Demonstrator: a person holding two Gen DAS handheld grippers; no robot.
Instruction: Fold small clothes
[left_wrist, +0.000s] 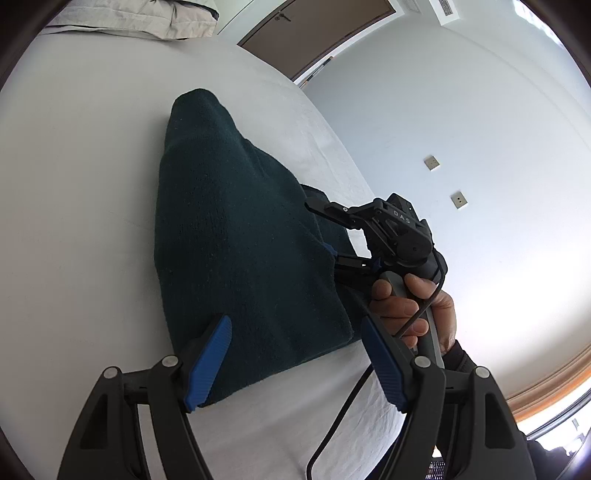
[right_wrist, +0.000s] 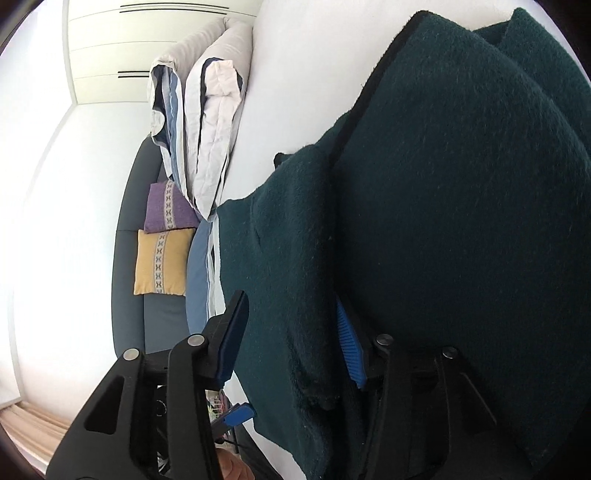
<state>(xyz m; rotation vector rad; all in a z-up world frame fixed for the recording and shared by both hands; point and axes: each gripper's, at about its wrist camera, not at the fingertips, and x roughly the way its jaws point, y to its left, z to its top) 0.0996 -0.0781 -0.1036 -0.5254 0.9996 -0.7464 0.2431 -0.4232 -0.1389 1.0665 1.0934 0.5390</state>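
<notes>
home bedroom: bed (left_wrist: 92, 184), pillows (right_wrist: 207, 122)

folded duvet (right_wrist: 207, 122), purple cushion (right_wrist: 166, 208), yellow cushion (right_wrist: 160, 262), brown door (left_wrist: 314, 33).
</notes>
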